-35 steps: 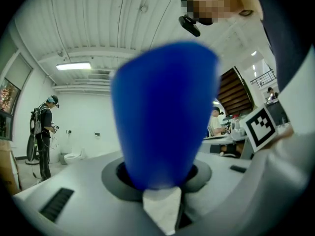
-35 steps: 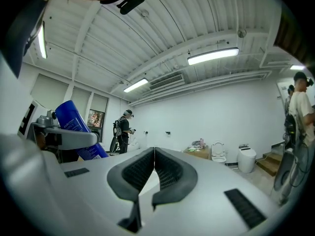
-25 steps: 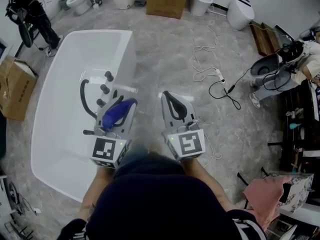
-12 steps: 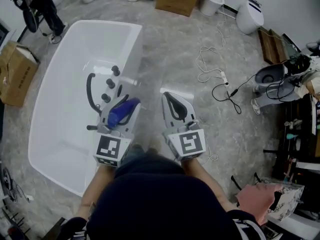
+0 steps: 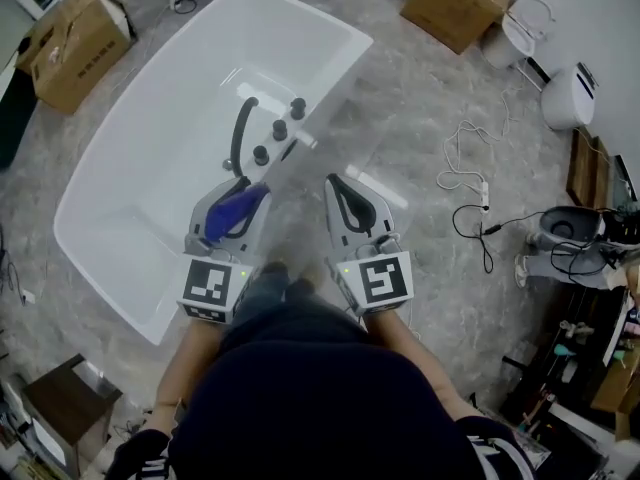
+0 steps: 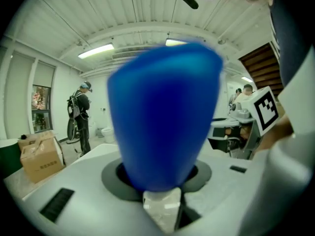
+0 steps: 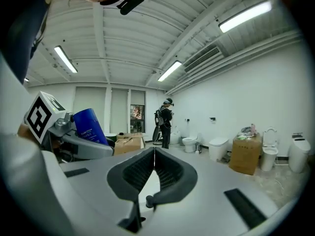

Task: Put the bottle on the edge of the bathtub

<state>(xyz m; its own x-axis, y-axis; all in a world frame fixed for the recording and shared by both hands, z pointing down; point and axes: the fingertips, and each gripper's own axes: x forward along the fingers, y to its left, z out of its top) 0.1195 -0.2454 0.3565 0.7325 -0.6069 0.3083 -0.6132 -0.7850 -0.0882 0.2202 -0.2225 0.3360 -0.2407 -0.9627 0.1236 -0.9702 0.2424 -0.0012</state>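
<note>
Bottle (image 6: 165, 114), between the left gripper (image 5: 240, 193) fingers: smooth blue plastic, soft sheen.
Gripper shells: matt grey plastic; right gripper (image 7: 154, 154) pads black, ribbed, rubbery-looking.
Bathtub (image 5: 150, 158), ahead of the left fingertips: glossy white, smooth.
Tub fittings (image 5: 268, 133): matt black.
Floor (image 5: 400, 138), beyond the right fingertips: grey marbled, polished.
Cardboard box (image 5: 75, 43): matt brown.

Floor (image 5: 420, 108): grey, marbled stone look. Cardboard box (image 5: 75, 38) at 10 o'clock, second cardboard box (image 5: 460, 3) at 1 o'clock. White toilet (image 5: 572, 96) at 2 o'clock. White cable (image 5: 483, 188) looped on floor toward 3 o'clock. Dark cluttered furniture (image 5: 590, 368) at 4 o'clock, perhaps shelving, hard to tell. Small dark cabinet (image 5: 60, 418) at 8 o'clock. Walls (image 7: 256, 92) white. Ceiling (image 7: 147, 38) white, ribbed. Strip lights (image 7: 245, 14) lit. Window (image 6: 41, 98) in far wall.
</note>
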